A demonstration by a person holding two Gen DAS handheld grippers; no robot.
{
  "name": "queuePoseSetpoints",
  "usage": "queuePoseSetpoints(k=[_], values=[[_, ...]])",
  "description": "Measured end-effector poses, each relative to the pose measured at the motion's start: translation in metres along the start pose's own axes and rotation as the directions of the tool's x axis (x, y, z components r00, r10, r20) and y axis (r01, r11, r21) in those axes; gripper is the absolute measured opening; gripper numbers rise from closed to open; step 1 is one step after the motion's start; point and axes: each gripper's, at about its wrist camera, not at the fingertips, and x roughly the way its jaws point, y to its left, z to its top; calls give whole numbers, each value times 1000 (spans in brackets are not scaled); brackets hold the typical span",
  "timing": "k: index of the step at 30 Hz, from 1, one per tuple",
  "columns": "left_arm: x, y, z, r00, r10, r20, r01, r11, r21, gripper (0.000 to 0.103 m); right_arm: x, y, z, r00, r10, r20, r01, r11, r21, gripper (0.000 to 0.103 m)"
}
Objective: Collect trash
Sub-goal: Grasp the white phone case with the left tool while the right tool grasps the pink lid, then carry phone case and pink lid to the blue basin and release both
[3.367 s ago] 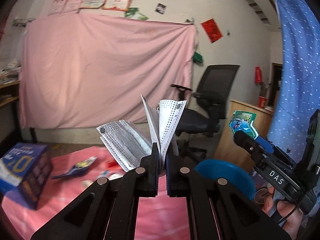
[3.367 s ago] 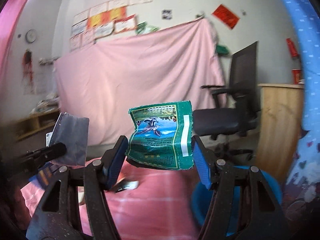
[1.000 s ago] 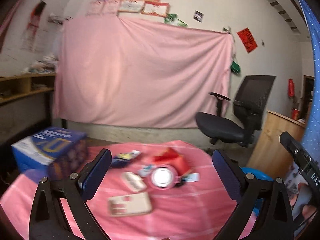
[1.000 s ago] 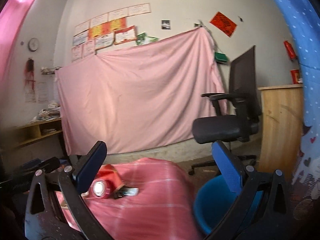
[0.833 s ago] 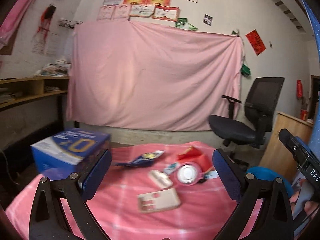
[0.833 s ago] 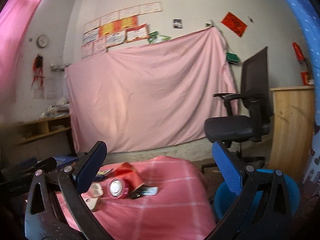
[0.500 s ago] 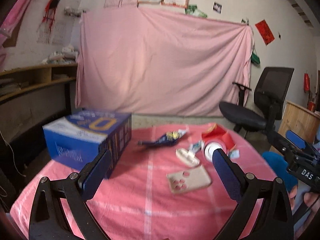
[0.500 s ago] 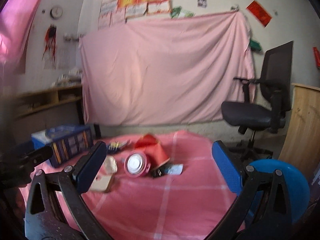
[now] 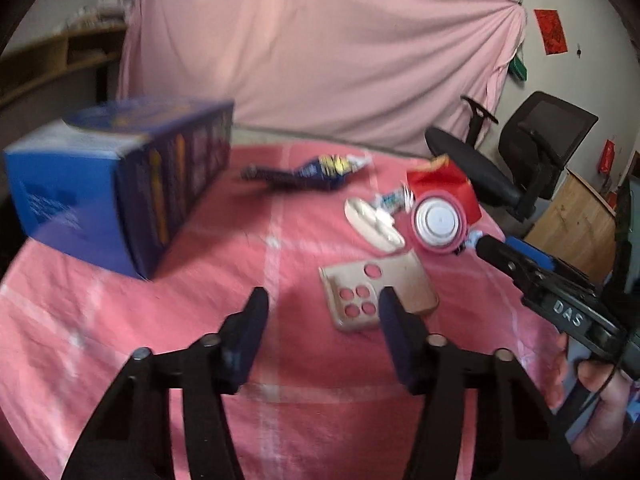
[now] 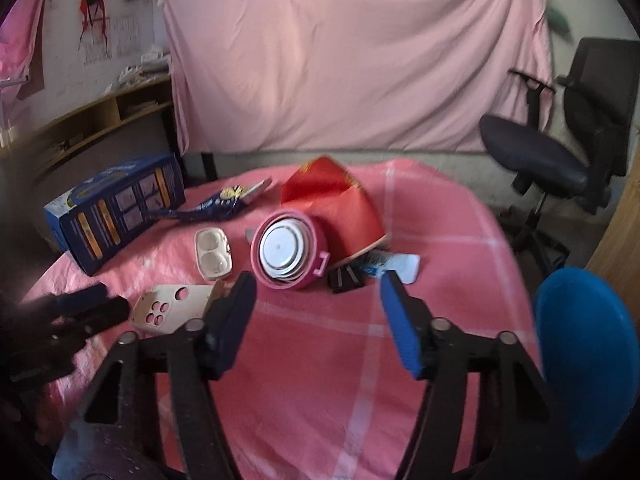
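Since earlier: both grippers have dropped their wrappers and come down over the table (image 10: 320,360).
Left gripper (image 9: 322,308): jaws just narrowed, spread, nothing between; the beige perforated card (image 9: 378,294) lies just ahead.
Right gripper (image 10: 316,292): jaws just narrowed, gaping, empty; the pink round container (image 10: 290,254) sits just beyond.
Trash: on the pink checked cloth; blue bin (image 10: 588,360) low to the right.
Advice: probably slide one pad under the card's edge.
Textures: card stiff, flat; blue snack wrapper (image 9: 316,172) crinkly; red paper (image 10: 336,204) folded.
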Motion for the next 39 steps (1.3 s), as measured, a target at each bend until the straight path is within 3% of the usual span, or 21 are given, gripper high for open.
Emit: queuePoseSetpoints(k=[2,6,10,14,19,25,28,35,39], values=[[6,0,1,999,-3,-33,3,1000,-6,35,9,-2,3,1000,1,-23,0,1000,2,78],[10,-1,6,998,-33,-60,31,999,-25,30,25,-6,11,998,28,-52,-27,999,17,75],[18,0,11,996,-30,-87,27,999,-42,10,38,-11,16,992,93,-82,-88,994,62,75],[18,3,12,995,-36,-90,31,998,-55,4,46,-13,13,983,142,-113,-132,987,91,68],[13,4,12,997,-29,-65,25,998,-64,3,43,-15,12,978,182,-98,-170,978,119,51],[-6,2,11,1000,19,2,-18,999,-46,2,32,-9,9,978,197,-68,-189,976,104,47],[-16,-2,10,998,43,40,-42,999,-28,2,13,-4,7,982,188,-6,-187,980,74,36],[-30,-15,12,992,85,93,-86,996,12,2,-5,3,0,983,184,25,-185,982,35,36],[-40,-24,17,985,97,146,-100,995,19,2,-30,2,0,982,149,118,-152,988,10,36]])
